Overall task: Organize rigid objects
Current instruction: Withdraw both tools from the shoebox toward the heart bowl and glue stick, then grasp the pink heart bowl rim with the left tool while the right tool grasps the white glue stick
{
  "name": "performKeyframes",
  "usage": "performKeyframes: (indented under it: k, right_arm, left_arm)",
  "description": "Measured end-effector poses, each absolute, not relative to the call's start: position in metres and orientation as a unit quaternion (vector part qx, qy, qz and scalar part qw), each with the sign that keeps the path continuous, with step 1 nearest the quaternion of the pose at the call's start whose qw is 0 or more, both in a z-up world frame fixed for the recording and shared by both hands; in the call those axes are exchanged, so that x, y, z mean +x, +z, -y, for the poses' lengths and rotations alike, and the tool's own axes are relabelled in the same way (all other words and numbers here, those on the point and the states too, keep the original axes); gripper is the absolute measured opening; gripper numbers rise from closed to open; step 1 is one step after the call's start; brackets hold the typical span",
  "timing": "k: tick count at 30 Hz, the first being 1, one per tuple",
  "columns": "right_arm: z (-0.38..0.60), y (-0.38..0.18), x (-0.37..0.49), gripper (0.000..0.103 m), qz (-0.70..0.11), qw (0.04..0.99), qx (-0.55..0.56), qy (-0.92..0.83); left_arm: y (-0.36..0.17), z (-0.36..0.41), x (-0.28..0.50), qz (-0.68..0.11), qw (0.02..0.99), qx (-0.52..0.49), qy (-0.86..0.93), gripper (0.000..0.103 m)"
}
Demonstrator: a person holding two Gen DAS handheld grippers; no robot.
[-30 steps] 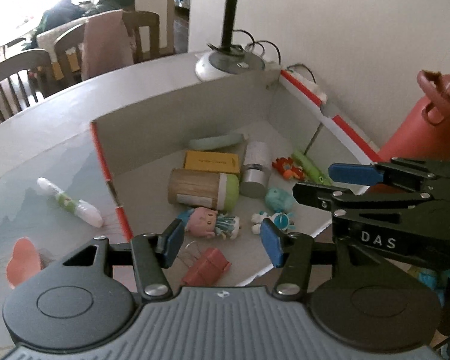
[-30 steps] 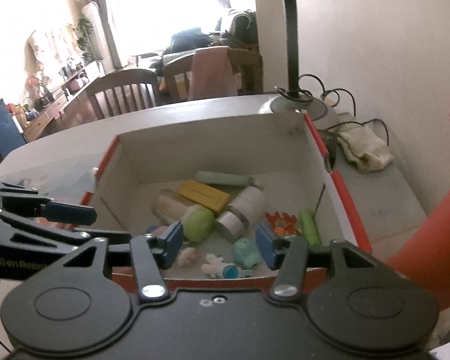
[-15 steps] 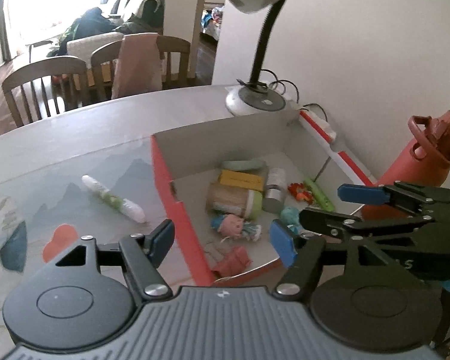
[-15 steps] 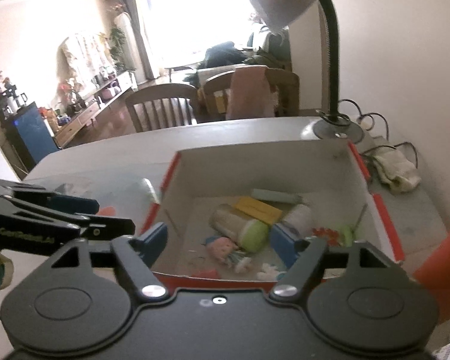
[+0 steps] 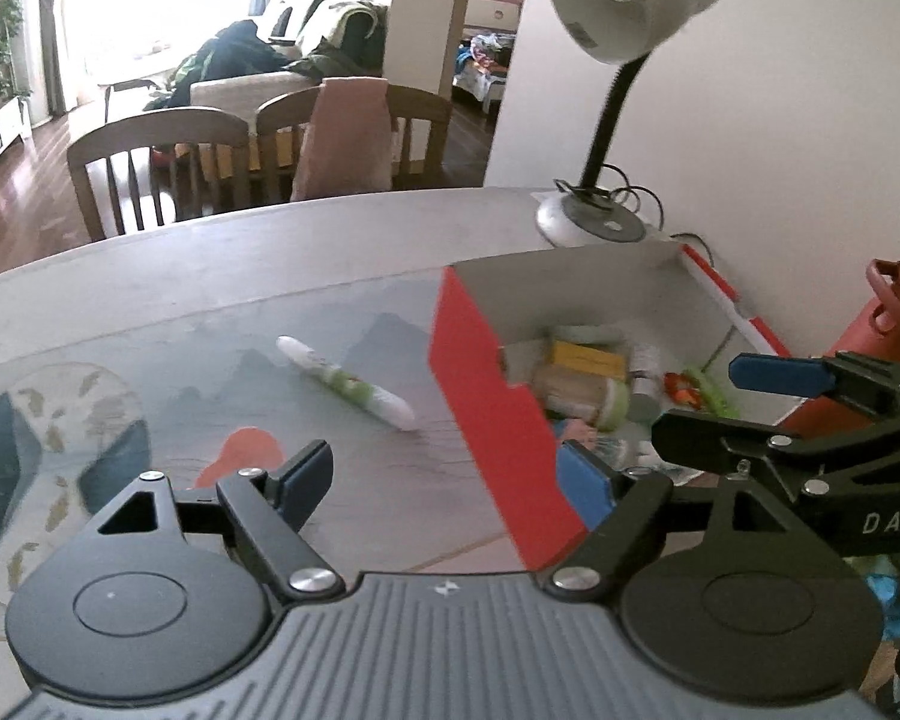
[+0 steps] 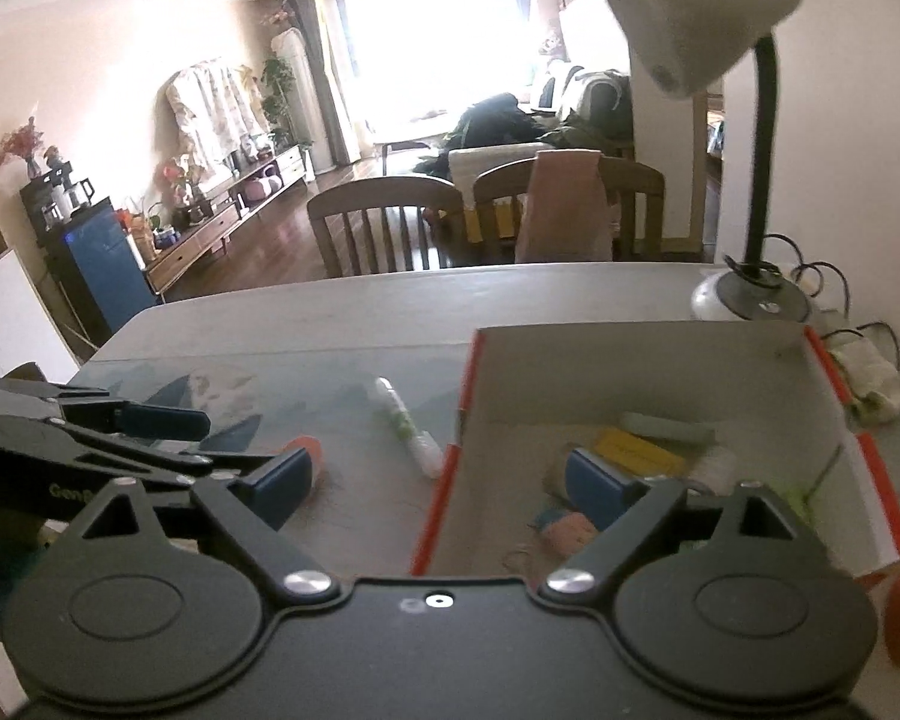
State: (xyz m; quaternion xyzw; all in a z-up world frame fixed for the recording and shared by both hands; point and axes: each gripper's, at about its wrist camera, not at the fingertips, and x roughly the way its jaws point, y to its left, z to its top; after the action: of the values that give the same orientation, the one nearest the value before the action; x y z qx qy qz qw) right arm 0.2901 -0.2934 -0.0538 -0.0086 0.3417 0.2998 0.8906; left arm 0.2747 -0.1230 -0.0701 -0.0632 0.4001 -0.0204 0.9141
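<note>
1. While most of the small items already lie inside the red box (image 5: 486, 372), one white tube (image 5: 345, 383) with a green label lies alone on the table (image 5: 282, 252), just beside the box's left wall but not touching it. Judging by that, it is the piece left to put away.

2. Both claws hang above the near edge of the table, likely held back so each camera takes in the tube and the box together. The left claw (image 5: 444, 477) has its blue-padded fingers spread wide with nothing between them. The right claw (image 6: 450, 477) is likewise spread wide and empty.

3. Seen from the left wrist camera, the right claw juts in from the right, over the near corner of the box. Seen from the right wrist camera, the left claw reaches in from the left, above the patterned mat (image 5: 54, 420).

4. The box sits against the wall, next to a desk lamp (image 5: 621, 54), with its top open. Inside lie a yellow packet (image 6: 639, 450), a wooden cylinder with a green cap (image 5: 582, 393), a pale green tube (image 6: 666, 427) and a few small toys, loosely mixed.

5. The white tube lies flat. Its long axis runs diagonally, the far end pointing away and to the left, the near end pointing toward the box's near left corner. Which end carries the cap cannot be told.

6. A grip across the tube's narrow width would probably suit; being round, it may roll if nudged.
</note>
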Motion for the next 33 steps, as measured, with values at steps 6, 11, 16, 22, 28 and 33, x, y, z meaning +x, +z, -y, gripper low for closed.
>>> performKeyframes:
  k: [6, 11, 16, 22, 28, 33]
  right_arm:
    - [0.261, -0.052, 0.298, 0.091, -0.346, 0.888, -0.019, 0.303]
    - [0.235, -0.052, 0.309, 0.091, -0.350, 0.885, -0.027, 0.305]
    - [0.207, -0.055, 0.329, 0.091, -0.362, 0.879, -0.040, 0.306]
    - [0.169, -0.074, 0.352, 0.091, -0.390, 0.867, -0.061, 0.305]
    - [0.139, -0.104, 0.376, 0.088, -0.417, 0.854, -0.087, 0.299]
    - [0.119, -0.125, 0.394, 0.086, -0.436, 0.844, -0.103, 0.295]
  left_arm:
    - [-0.075, 0.093, 0.270, -0.395, 0.916, -0.066, -0.009, 0.085]
    - [-0.083, 0.070, 0.270, -0.390, 0.918, -0.072, 0.003, 0.098]
    - [-0.095, 0.051, 0.273, -0.389, 0.917, -0.082, 0.006, 0.101]
    - [-0.123, 0.030, 0.279, -0.393, 0.914, -0.099, 0.028, 0.101]
    - [-0.155, 0.012, 0.290, -0.405, 0.903, -0.140, 0.036, 0.101]
    - [-0.171, 0.009, 0.296, -0.410, 0.901, -0.134, 0.048, 0.101]
